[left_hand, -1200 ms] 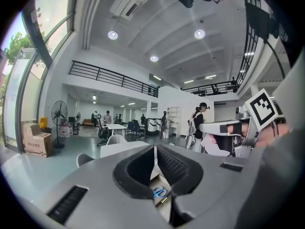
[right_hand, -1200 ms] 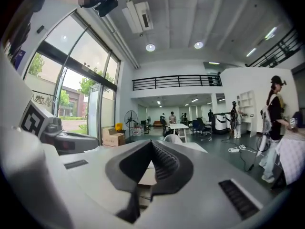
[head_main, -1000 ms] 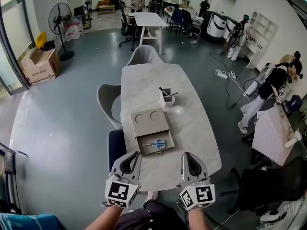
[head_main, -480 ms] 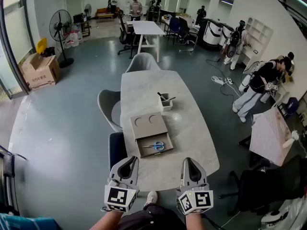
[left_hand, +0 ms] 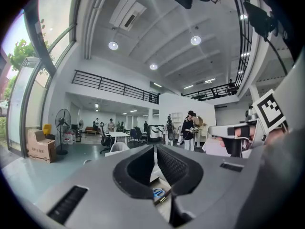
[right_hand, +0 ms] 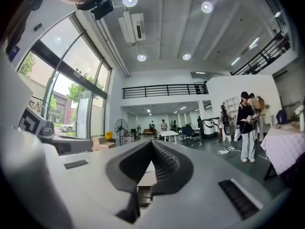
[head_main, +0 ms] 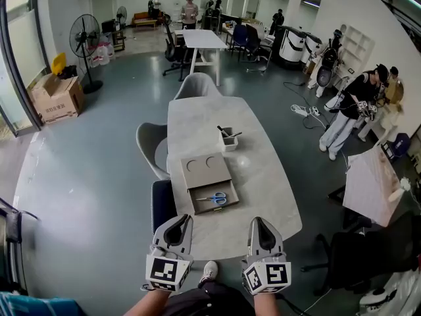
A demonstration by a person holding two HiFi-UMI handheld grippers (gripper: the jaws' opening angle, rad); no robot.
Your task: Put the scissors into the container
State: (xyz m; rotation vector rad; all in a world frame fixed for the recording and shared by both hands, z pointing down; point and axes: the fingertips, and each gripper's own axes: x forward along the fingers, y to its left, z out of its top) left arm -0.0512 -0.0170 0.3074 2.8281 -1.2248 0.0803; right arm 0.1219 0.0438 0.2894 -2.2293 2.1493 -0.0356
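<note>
So the left hand-held gripper point(head_main: 179, 224) is hanging over the near edge of the worktop point(head_main: 263, 176), jaws pressed together with nothing in them. Its own view shows the pads meeting at the tip point(left_hand: 155, 149). Peek down through that gap and you can just spot the scissors point(left_hand: 157, 193). They're lying ahead, on the far side of it and a bit to the right, in the open near tray of a flat brown box point(head_main: 205, 170). The scissors point(head_main: 214, 198) lie crosswise, long axis left to right, blades to the left and blue handles to the right. Past the box, farther away and slightly right, sits the small white container point(head_main: 228, 140) with a couple of pens already poking out. The right hand-held gripper point(head_main: 261, 228) is also closed up and empty, same story in its own view point(right_hand: 152, 144). Honestly the scissors are pretty much between the two, maybe a hair nearer the left one, though the handles face the right one's side. Either way the jaws need to open first.
</note>
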